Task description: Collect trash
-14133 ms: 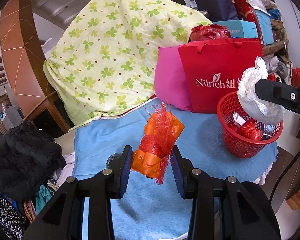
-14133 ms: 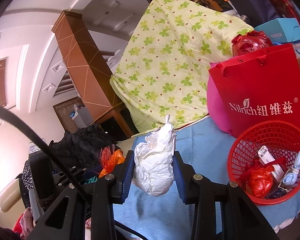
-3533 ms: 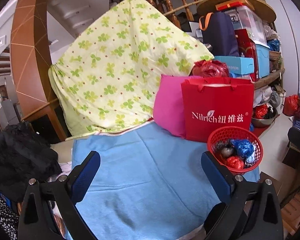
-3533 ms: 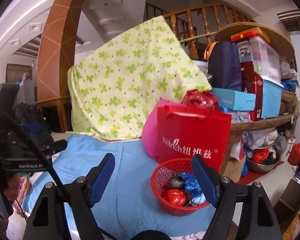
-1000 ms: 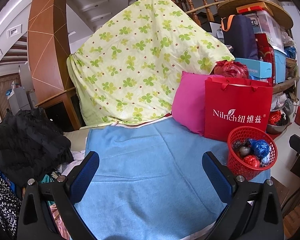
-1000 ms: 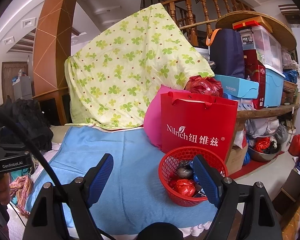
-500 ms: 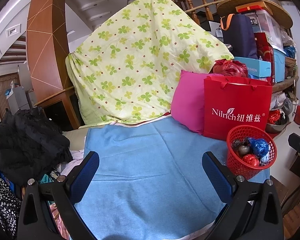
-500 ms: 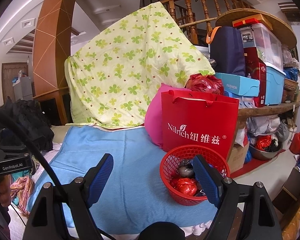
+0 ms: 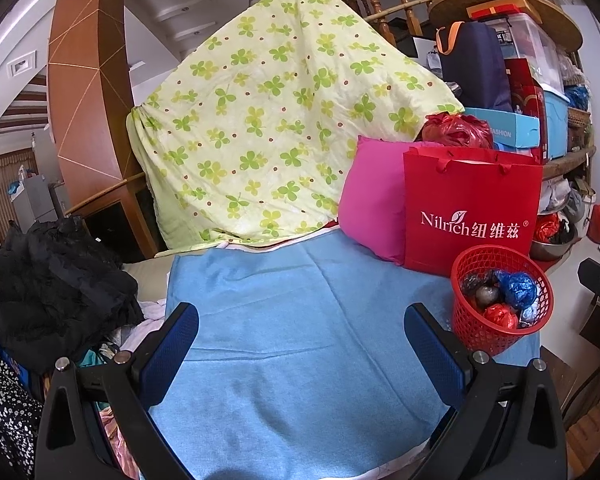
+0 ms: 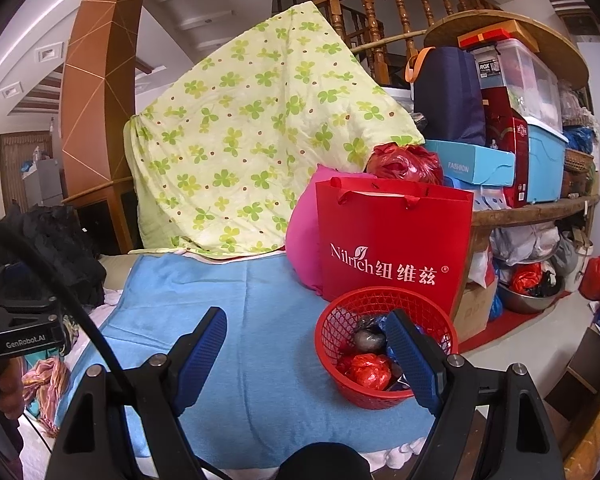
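A plain light-blue cloth [image 9: 292,320] fills the middle; at 12 o'clock from it hangs a pale yellow-green quilt [image 9: 272,128] patterned with green clovers and small red-brown dots; at 2 o'clock a solid magenta pillow [image 9: 370,200] and a red paper bag [image 9: 472,204] with white lettering; at 3 o'clock a red mesh basket [image 9: 496,332] holding crumpled blue, red and dark-grey wrappers; at 9 o'clock a black garment heap [image 9: 48,284]; both grippers show blue pads [image 10: 204,344] on black frames
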Available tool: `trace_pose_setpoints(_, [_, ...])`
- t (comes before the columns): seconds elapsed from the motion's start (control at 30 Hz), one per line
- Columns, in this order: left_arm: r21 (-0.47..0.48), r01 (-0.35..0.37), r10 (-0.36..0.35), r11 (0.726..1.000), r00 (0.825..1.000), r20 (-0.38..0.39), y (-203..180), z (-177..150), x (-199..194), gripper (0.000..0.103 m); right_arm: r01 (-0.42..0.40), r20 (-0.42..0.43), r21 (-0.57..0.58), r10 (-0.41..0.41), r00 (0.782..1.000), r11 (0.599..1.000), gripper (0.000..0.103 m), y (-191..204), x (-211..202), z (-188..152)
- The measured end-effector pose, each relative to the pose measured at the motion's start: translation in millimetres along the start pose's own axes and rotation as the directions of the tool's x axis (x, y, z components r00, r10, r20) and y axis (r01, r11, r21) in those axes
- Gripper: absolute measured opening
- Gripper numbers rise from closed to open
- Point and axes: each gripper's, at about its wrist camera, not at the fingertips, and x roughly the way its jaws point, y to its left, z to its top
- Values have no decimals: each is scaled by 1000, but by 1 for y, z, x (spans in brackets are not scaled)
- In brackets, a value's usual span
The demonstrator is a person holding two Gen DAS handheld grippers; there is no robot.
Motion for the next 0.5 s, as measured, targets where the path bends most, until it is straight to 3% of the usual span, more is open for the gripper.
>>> trace_pose_setpoints(0.5, [16,7,-7,1000,1000,-7,-12,-4,4,102,-2,-3,8,2,1000,1000,84,-4,2,0])
